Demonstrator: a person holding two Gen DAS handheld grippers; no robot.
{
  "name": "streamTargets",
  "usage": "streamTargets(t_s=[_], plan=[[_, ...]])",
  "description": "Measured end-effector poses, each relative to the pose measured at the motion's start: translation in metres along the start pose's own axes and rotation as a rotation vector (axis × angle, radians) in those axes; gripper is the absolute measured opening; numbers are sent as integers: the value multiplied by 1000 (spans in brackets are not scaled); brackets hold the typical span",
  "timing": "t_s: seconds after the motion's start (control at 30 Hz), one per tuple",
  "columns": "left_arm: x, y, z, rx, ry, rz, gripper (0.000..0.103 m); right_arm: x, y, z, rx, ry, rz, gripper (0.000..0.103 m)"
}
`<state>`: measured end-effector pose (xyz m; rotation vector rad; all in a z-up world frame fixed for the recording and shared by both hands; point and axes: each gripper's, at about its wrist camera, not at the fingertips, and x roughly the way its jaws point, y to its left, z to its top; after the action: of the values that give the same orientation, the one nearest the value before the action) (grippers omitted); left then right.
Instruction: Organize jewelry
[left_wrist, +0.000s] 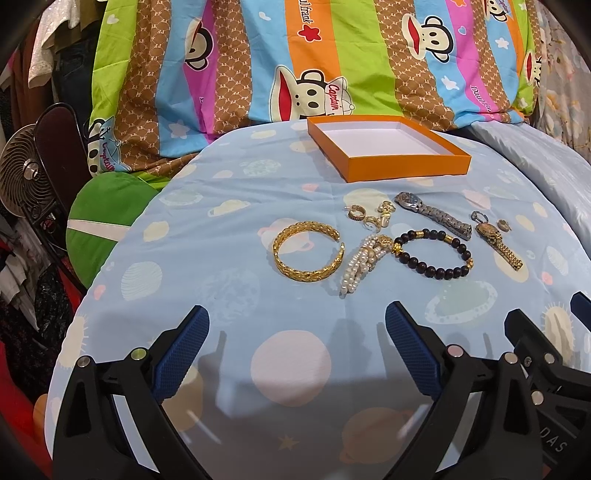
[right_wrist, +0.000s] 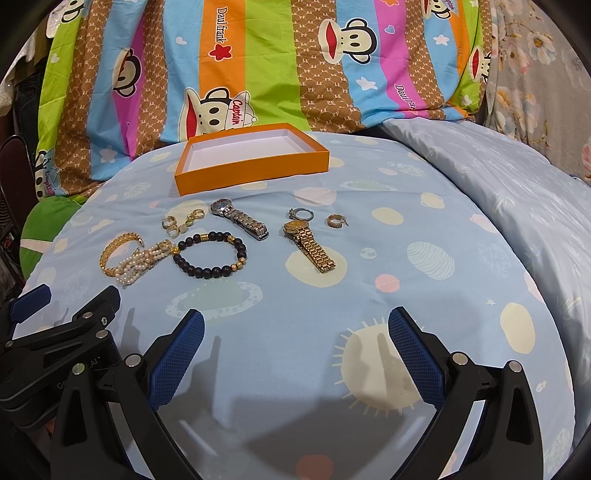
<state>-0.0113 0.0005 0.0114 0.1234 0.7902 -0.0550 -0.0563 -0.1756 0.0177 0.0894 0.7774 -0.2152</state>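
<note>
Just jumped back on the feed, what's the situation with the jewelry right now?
Nothing has been picked up yet. Both the left gripper and the right gripper hover open over the blue bedsheet, holding nothing. The orange box sits empty at the back. In front of it lie the gold bangle, pearl bracelet, dark bead bracelet, silver watch, gold watch and a few small rings and earrings, all loose on the sheet.

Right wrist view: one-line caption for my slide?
Open right tool hovers over planet-print bedding, facing bracelets, a silver watch and a gold watch laid before an empty orange box.
</note>
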Motion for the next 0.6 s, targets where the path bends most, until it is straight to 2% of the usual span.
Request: streamTargets(t_s=[0.6], plan=[[1,-1,0,1,2,0,94,1,0,-1,1,2,2,98]])
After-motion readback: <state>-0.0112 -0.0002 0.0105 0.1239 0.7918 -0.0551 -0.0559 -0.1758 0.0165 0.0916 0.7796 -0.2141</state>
